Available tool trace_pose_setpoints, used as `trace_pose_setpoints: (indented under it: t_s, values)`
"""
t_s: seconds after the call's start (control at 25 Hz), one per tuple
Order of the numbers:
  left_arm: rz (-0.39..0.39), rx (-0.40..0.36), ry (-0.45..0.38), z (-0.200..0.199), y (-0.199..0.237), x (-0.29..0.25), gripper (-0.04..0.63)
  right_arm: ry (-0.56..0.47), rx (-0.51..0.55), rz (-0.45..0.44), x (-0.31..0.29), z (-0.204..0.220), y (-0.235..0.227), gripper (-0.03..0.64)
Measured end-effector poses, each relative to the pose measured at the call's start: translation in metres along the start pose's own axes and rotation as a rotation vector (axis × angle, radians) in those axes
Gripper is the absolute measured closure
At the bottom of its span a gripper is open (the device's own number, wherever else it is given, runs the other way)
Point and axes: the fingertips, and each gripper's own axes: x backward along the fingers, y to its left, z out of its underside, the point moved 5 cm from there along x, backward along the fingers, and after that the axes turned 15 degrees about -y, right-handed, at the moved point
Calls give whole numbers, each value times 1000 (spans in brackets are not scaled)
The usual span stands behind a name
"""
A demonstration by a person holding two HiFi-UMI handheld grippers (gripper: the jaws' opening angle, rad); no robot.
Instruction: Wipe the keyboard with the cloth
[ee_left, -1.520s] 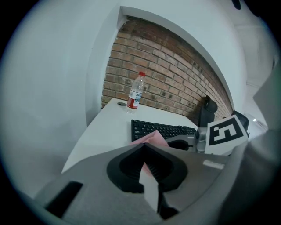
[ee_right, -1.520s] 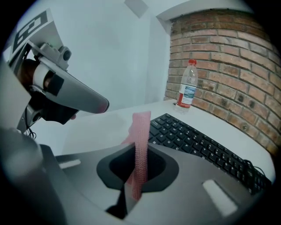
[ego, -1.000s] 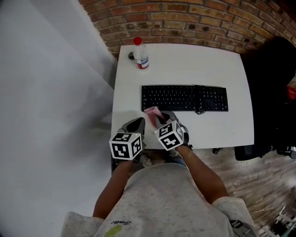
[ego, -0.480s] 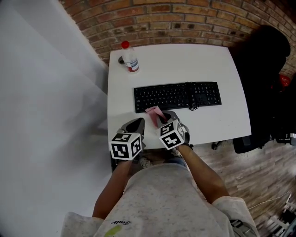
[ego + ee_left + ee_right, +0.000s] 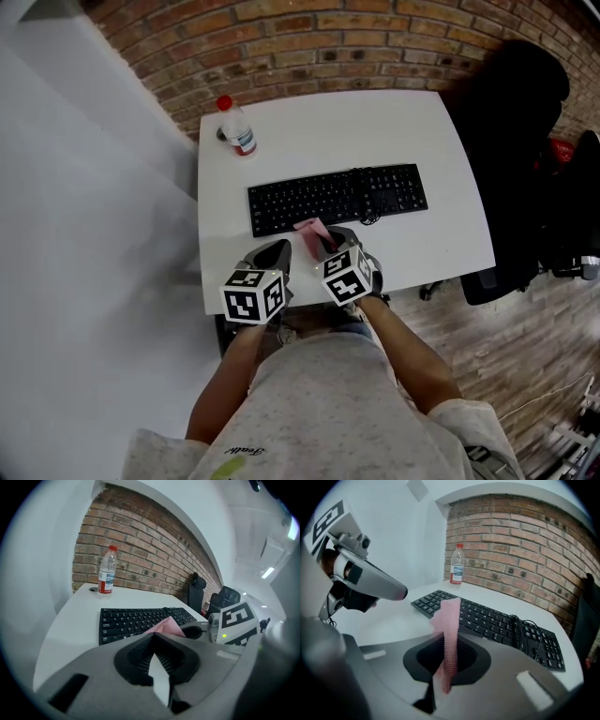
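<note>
A black keyboard (image 5: 337,199) lies across the middle of the white table (image 5: 431,244). Just short of its near edge, my right gripper (image 5: 326,244) is shut on a pink cloth (image 5: 309,232). In the right gripper view the cloth (image 5: 449,630) stands up as a narrow strip from between the jaws, with the keyboard (image 5: 497,620) beyond it. To the left, my left gripper (image 5: 274,257) hangs over the table's front edge. Its jaws meet at the tips with nothing in them (image 5: 153,638). The left gripper view has the keyboard (image 5: 136,619) ahead and the cloth (image 5: 165,627) at its right.
A clear water bottle (image 5: 236,127) with a red cap stands at the table's far left corner, its loose cap beside it. A thin cable (image 5: 367,217) loops over the keyboard's near edge. A black office chair (image 5: 525,141) is right of the table, and a brick wall (image 5: 328,37) runs behind it.
The view has swung, so the table, keyboard and bottle now sit further left in it. Both grippers hold the same pose, the right one still shut on the cloth.
</note>
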Motion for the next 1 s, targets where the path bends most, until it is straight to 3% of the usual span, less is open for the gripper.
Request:
trace_pose_setpoints:
  t_s: [1.0]
  values:
    - [132, -52, 42, -4, -68, -64, 598, 12, -76, 147, 51, 31, -75, 592]
